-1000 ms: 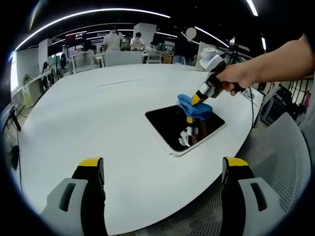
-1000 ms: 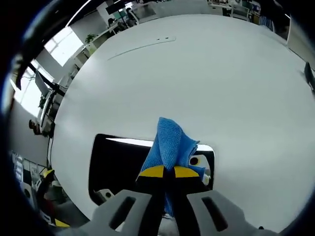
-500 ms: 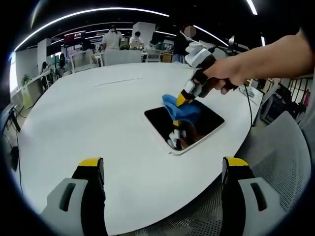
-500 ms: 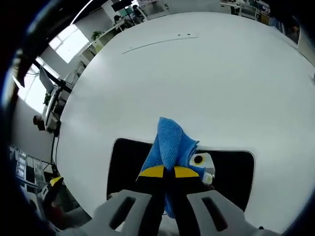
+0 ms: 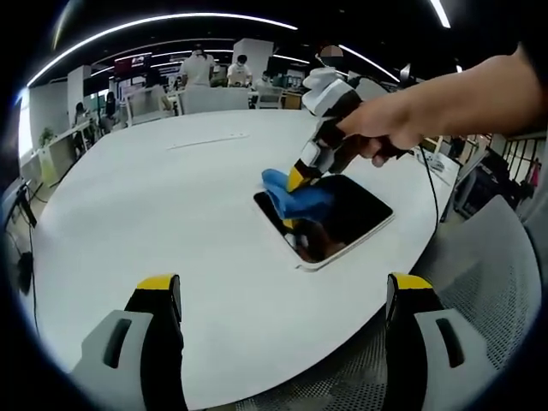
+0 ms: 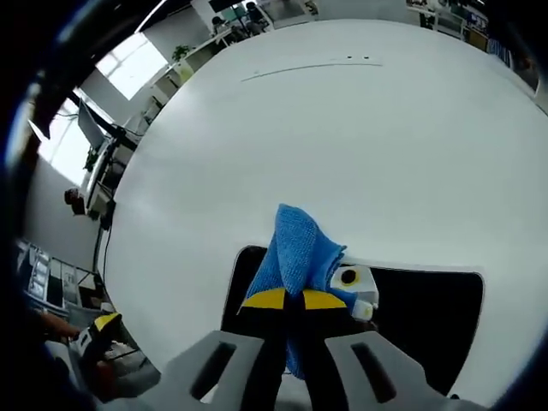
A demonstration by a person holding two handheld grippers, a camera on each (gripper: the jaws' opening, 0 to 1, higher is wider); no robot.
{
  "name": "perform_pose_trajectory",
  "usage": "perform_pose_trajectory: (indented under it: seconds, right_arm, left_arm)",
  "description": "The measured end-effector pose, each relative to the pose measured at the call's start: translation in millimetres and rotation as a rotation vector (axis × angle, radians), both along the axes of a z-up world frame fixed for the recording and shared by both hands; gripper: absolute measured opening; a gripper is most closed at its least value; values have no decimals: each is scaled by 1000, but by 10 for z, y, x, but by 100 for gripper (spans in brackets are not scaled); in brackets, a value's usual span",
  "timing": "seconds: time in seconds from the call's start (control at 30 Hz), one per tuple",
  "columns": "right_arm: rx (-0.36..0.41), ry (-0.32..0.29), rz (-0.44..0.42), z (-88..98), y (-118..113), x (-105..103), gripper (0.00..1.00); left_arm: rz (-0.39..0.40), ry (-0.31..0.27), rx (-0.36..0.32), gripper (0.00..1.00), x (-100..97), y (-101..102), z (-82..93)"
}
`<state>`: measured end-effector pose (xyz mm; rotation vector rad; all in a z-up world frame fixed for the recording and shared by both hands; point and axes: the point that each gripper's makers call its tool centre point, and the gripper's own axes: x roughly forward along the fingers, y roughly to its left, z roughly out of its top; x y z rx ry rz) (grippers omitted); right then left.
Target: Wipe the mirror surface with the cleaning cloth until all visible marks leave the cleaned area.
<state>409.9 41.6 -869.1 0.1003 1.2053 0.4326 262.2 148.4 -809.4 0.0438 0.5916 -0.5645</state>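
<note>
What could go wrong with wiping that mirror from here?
The blue cloth held by the right gripper sits at the mirror's far corner, so a stroke may slide off onto the white table. The mirror also lies close to the table edge; a hard push might shift it.

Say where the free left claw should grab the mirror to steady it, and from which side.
Judging from the left gripper view: the mirror lies flat on the white table, so only its pale rim is grippable. Take the near corner, coming in low from the table's near edge. The right claw presses the blue cloth at the mirror's far-left end, so that corner stays clear of the wiping.
</note>
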Motion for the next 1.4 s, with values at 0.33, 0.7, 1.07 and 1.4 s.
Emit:
perform_pose_trajectory:
  seconds: [0.33, 0.7, 1.07, 1.4]
  right_arm:
    - [4, -6, 41, 34, 220, -21, 0]
    - [11, 11, 36, 13, 256, 27, 0]
    - [28, 0, -11, 13, 256, 16, 0]
    - [23, 5, 6, -9, 270, -12, 0]
  left_arm:
    - [5, -1, -2, 99, 10, 11, -5]
    - [19, -9, -6, 99, 31, 43, -12]
    - [12, -9, -7, 99, 30, 38, -16]
    - [10, -8, -4, 99, 18, 33, -3]
